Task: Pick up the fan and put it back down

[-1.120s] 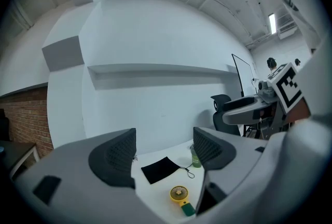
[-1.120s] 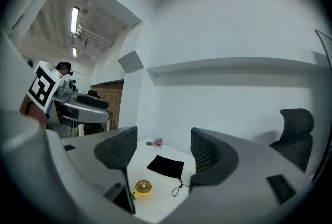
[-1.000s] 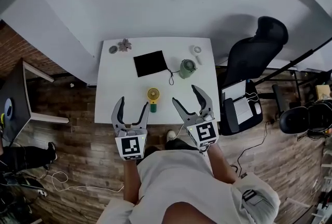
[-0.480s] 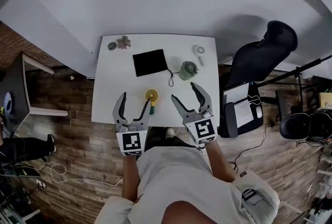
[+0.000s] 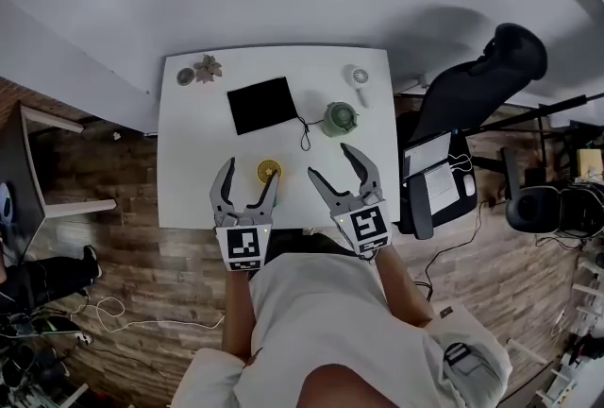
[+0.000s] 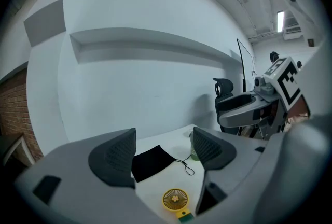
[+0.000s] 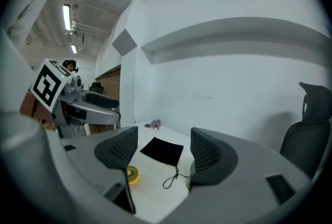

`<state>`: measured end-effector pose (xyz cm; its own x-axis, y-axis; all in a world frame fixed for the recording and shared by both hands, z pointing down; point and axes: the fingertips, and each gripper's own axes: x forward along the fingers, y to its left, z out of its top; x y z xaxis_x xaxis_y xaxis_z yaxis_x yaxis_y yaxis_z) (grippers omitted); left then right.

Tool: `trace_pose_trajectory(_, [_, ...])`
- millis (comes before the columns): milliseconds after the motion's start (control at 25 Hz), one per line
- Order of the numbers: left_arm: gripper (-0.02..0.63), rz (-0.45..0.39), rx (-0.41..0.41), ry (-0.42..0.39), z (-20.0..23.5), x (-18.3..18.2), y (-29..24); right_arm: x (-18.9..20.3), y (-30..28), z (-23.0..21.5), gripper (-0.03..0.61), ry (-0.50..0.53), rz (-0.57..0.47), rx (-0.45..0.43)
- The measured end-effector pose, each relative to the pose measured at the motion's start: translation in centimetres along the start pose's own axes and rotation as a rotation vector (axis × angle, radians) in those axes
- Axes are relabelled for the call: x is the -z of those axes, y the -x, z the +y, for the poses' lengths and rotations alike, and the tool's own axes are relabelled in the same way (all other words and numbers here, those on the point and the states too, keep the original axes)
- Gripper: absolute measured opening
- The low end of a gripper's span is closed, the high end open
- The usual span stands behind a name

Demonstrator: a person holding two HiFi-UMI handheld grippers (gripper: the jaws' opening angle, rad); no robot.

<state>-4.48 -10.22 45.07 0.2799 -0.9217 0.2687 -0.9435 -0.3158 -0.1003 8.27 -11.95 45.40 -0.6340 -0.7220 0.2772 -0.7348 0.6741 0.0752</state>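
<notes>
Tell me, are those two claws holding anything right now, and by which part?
Nothing is held. The left gripper and the right gripper both have their jaws apart and empty; the yellow fan lies on the white table.

White shirt (image 5: pixel 321 321), 2 grey claws (image 5: pixel 250 172) (image 5: pixel 329 162)

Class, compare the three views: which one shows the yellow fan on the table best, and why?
The left gripper view: the yellow fan is near and unobstructed, and its round grille is clear. The head view shows it whole but small, from above. The right gripper view shows only part of it, the rest hidden behind a jaw.
</notes>
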Motion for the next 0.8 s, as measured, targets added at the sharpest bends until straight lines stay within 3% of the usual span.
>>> trace_pose_trajectory(800, [0.359,0.241,0.155,0.055,-0.9,10.4,-5.8,8.2,-4.9,1.0,0.319,-0.044,0.21,-0.034])
